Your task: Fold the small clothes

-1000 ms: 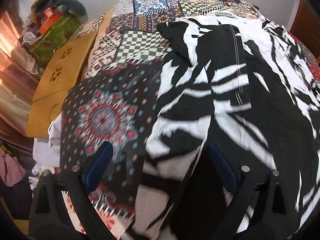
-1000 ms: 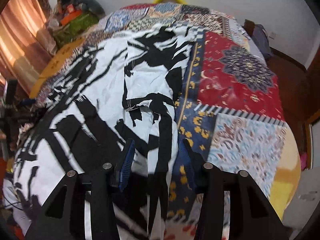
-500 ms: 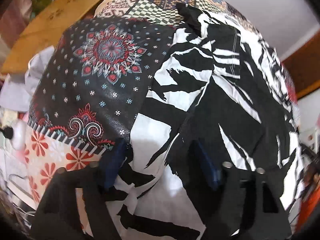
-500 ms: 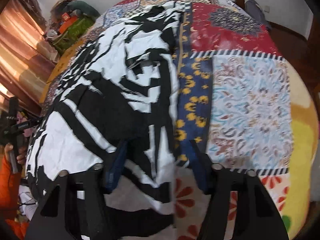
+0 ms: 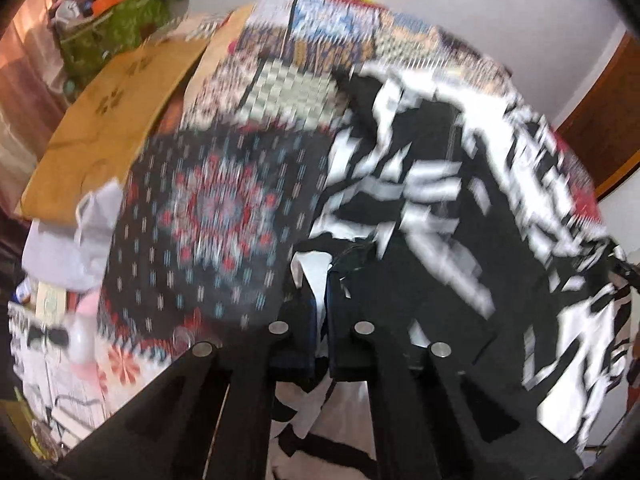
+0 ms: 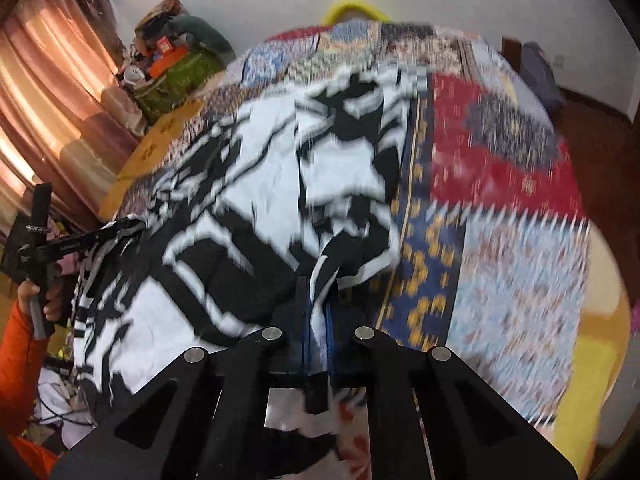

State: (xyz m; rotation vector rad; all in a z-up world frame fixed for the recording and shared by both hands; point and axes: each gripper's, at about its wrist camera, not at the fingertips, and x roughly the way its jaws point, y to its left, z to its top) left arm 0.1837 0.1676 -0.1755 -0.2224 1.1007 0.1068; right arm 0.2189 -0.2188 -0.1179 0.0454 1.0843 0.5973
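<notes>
Both my grippers, left (image 5: 319, 280) & right (image 6: 319, 292), just went from open to clamped on the shirt (image 6: 248, 208) hem, so ready to lift n fold.

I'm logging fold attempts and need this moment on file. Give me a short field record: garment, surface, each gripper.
garment: black-and-white patterned garment, spread out
surface: patchwork bedspread
left gripper: shut on the garment's near edge
right gripper: shut on the near edge, cloth pinched between its pads
image quality: both views motion-blurred
</notes>
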